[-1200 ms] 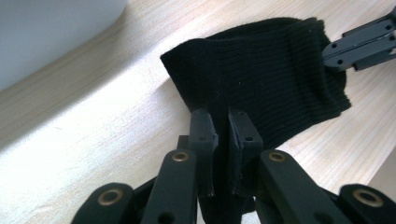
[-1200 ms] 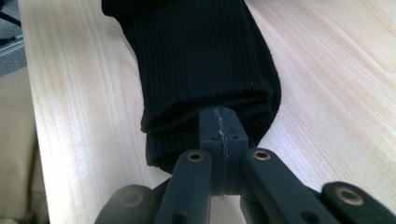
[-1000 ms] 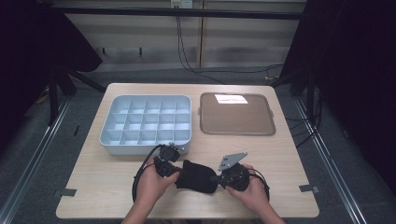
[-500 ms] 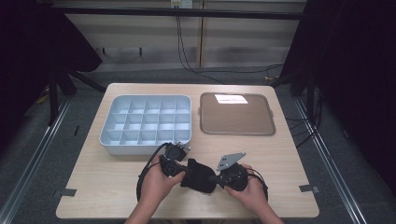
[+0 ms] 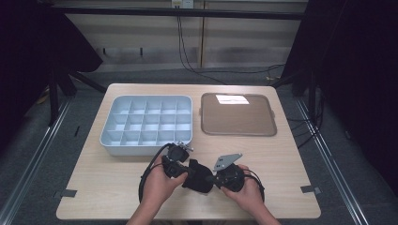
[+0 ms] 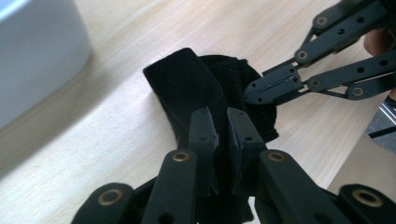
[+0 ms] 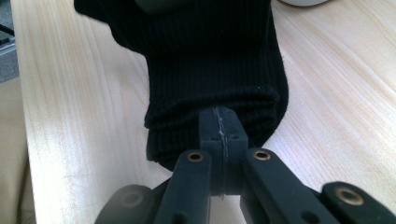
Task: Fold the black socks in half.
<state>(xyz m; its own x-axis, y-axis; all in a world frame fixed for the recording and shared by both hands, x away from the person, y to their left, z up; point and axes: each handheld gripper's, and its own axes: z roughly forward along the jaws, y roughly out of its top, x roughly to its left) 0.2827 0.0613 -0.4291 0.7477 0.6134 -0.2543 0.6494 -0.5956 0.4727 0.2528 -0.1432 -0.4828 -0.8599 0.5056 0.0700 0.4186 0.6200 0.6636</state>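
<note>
A black ribbed sock (image 5: pixel 199 175) lies bunched on the wooden table near its front edge, between my two grippers. My left gripper (image 5: pixel 189 170) comes in from the left and is shut on a folded-up part of the sock (image 6: pixel 187 88); its jaws (image 6: pixel 219 135) show fabric pinched between them. My right gripper (image 5: pixel 211 179) comes in from the right and is shut on the sock's cuff (image 7: pixel 210 51), with its jaws (image 7: pixel 219 133) pressed together on the hem. In the left gripper view the right gripper (image 6: pixel 252 91) bites the sock's far side.
A pale blue tray (image 5: pixel 141 149) with several compartments stands just behind the left hand; its wall (image 6: pixel 37 56) is close by. A brown tray (image 5: pixel 237 117) with a white label (image 5: pixel 231 99) sits at the back right. Bare wood lies to both sides.
The left hand has shifted slightly right toward the right gripper, and the sock between them is more bunched. The right hand has stayed put.
</note>
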